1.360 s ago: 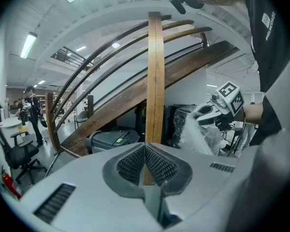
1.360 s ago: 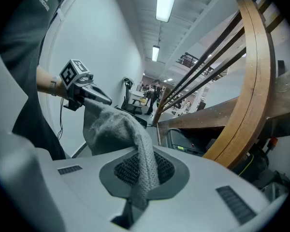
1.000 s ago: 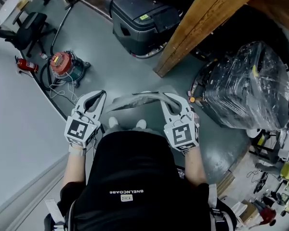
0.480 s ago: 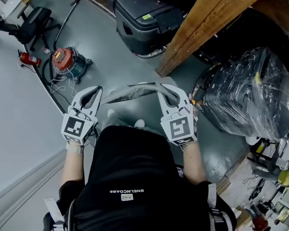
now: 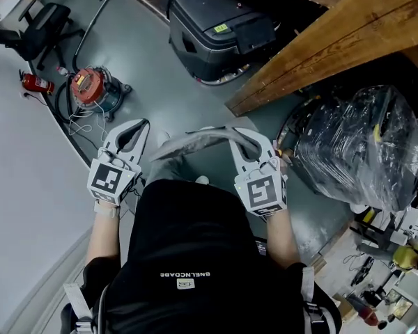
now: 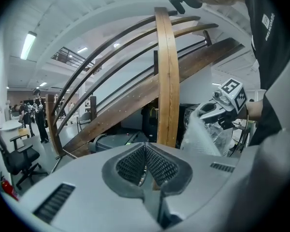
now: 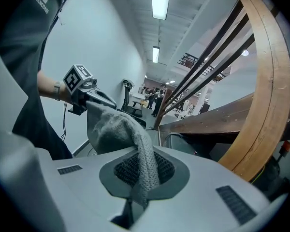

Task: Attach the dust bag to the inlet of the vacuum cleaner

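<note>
My right gripper (image 5: 231, 133) is shut on one end of a grey knitted dust bag (image 5: 195, 140), and the cloth runs up between its pads (image 7: 144, 164). The bag (image 7: 113, 129) stretches leftward in front of the person's body, toward my left gripper (image 5: 141, 124). That gripper's jaws are shut with nothing between them (image 6: 145, 166). In the left gripper view the bag (image 6: 201, 137) hangs from the right gripper (image 6: 209, 113) off to the right. A small vacuum cleaner (image 5: 90, 91) with a red top stands on the floor, far ahead to the left.
A large dark machine (image 5: 216, 30) stands under a wooden stair beam (image 5: 334, 51). A plastic-wrapped bundle (image 5: 355, 145) sits to the right. An office chair (image 5: 35, 37), a red extinguisher (image 5: 36, 84) and loose cables (image 5: 80, 127) lie along the left wall.
Both grippers keep their pose and the bag stays in the right one. The person has shifted a little, so the stair beam and wrapped bundle sit further right in view.
</note>
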`<state>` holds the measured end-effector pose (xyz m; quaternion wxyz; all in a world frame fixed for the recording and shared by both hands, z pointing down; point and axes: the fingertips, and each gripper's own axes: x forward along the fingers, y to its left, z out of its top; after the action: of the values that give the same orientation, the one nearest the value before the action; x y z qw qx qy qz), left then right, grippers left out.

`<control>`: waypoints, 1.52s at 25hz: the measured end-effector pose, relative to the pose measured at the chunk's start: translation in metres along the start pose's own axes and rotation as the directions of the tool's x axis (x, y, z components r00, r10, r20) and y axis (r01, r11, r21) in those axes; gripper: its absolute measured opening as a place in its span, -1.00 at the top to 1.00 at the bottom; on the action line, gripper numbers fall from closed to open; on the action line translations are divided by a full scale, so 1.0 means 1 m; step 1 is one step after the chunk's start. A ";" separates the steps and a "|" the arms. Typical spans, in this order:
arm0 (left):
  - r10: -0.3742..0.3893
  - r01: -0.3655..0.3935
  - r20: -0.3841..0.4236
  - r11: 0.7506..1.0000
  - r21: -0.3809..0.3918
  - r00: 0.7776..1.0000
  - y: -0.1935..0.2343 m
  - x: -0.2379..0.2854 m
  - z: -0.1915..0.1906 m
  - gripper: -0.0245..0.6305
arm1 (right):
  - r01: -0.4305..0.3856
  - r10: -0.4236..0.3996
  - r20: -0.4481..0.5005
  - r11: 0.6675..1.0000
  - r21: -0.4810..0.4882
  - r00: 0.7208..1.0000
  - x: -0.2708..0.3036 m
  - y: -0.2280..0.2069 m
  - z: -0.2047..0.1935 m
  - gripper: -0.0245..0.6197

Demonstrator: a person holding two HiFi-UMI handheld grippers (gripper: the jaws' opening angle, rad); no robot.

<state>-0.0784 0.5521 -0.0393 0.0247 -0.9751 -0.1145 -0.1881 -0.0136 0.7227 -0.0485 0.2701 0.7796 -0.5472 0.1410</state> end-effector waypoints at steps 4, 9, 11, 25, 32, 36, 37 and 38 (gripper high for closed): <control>-0.038 0.038 0.005 0.999 -0.019 0.999 0.062 0.023 0.004 0.87 | 0.001 0.000 -0.041 1.000 0.014 0.999 0.050 -0.006 0.019 0.82; -0.128 0.128 0.034 0.992 0.000 0.991 0.131 0.044 0.023 0.87 | 0.022 -0.021 -0.064 1.000 0.015 0.998 0.117 -0.019 0.057 0.82; -0.164 0.164 0.063 0.986 0.006 0.984 0.156 0.049 0.034 0.87 | 0.030 -0.029 -0.067 1.000 0.010 0.997 0.144 -0.026 0.074 0.82; -0.283 0.282 -0.008 0.951 0.124 0.959 0.248 0.091 0.069 0.87 | -0.063 0.059 -0.032 0.990 -0.126 0.998 0.281 -0.075 0.155 0.82; -0.242 0.246 -0.048 0.962 0.118 0.969 0.284 0.129 0.068 0.87 | -0.216 0.215 -0.028 0.957 -0.192 0.976 0.348 -0.097 0.164 0.82; -0.188 0.198 -0.094 0.975 0.100 0.978 0.307 0.149 0.066 0.87 | -0.322 0.325 -0.023 0.919 -0.230 0.945 0.389 -0.110 0.173 0.82; -0.166 0.176 -0.104 0.980 0.095 0.981 0.315 0.153 0.065 0.87 | -0.344 0.350 -0.019 0.906 -0.245 0.936 0.399 -0.114 0.176 0.82; -0.143 0.153 -0.112 0.985 0.086 0.983 0.322 0.157 0.065 0.87 | -0.366 0.376 -0.013 0.893 -0.262 0.927 0.408 -0.118 0.180 0.82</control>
<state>0.1615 0.2781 -0.0433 0.0625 -0.9503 -0.1940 -0.2352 0.2299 0.3321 -0.0167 0.3276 0.6212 -0.7045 0.1023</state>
